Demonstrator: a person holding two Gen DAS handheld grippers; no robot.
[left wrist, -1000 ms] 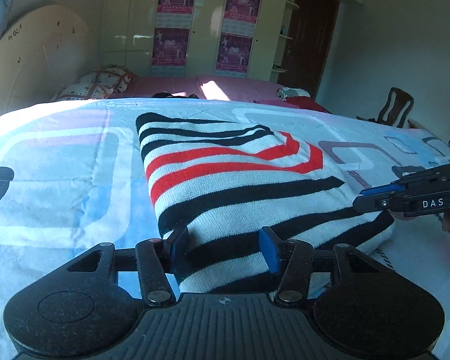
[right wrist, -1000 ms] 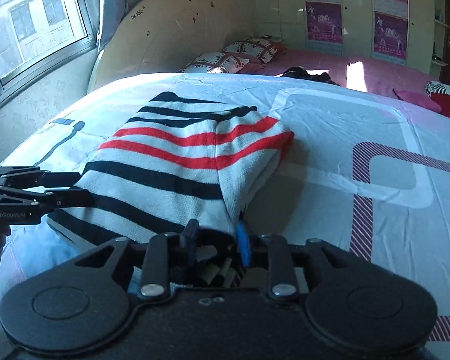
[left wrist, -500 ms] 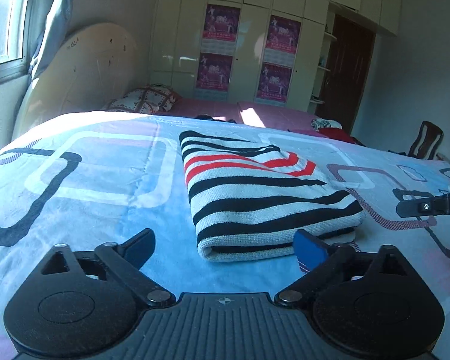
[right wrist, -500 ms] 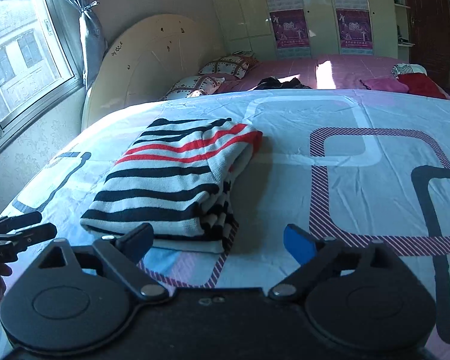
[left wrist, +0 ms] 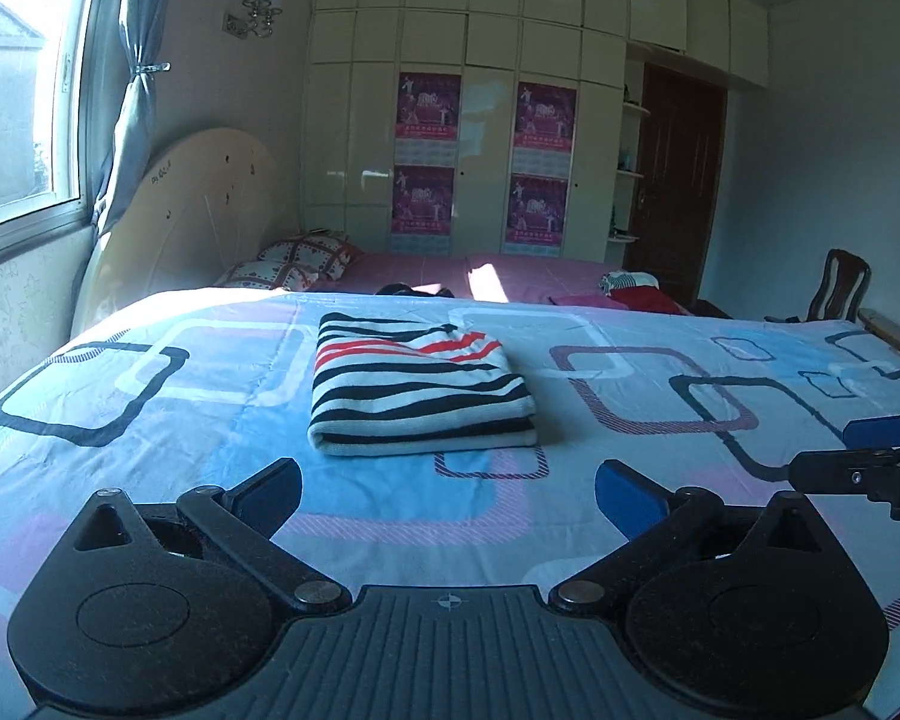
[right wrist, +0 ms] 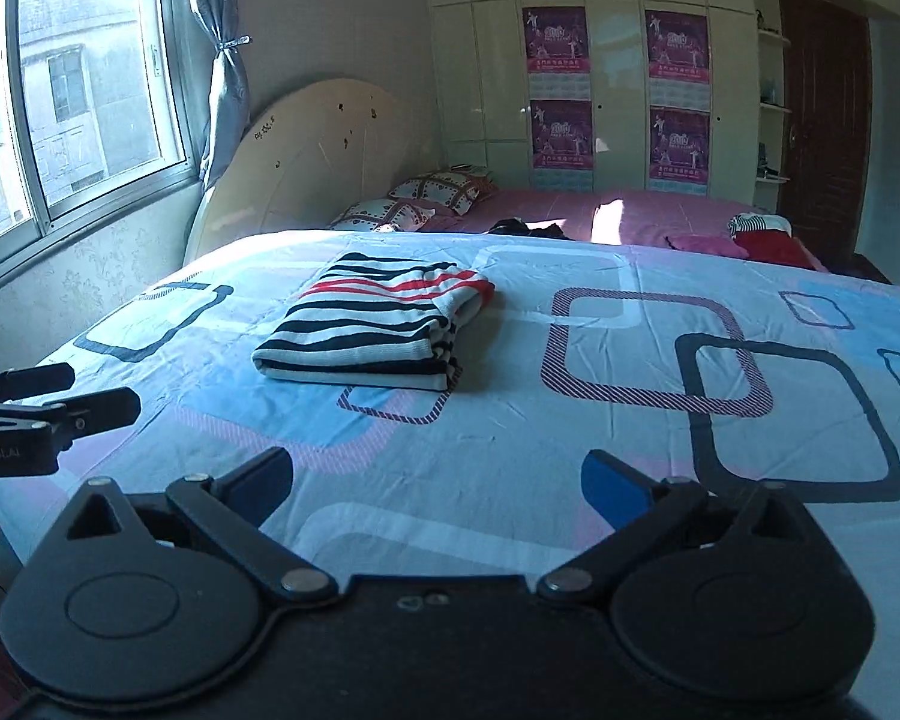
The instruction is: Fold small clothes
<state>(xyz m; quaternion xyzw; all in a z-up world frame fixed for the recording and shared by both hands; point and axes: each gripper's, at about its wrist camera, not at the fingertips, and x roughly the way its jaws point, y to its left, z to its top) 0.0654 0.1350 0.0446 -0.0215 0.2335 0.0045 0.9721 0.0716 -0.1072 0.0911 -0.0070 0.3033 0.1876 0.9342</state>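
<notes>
A folded sweater [left wrist: 420,396] with white, black and red stripes lies flat on the patterned bed sheet [left wrist: 150,432]; the right wrist view shows the sweater [right wrist: 366,324] up and to the left. My left gripper [left wrist: 448,489] hangs open above the sheet, well short of the sweater, with nothing between its fingers. My right gripper [right wrist: 437,480] is also back from the sweater, its jaws opening wide and empty. Each gripper shows at the edge of the other's view: the right gripper [left wrist: 870,459] and the left gripper [right wrist: 60,399].
Beyond the sheet lies a pink bed [left wrist: 540,276] with checked pillows [left wrist: 294,261], a dark garment [left wrist: 414,290] and a red and pink clothes pile [left wrist: 630,294]. A cream headboard [left wrist: 198,204] leans at the left wall under the window. A wooden chair [left wrist: 840,294] stands far right.
Both grippers let go of the sweater's near edge, opened wide, and pulled back and up. The sweater now lies folded by itself on the sheet.
</notes>
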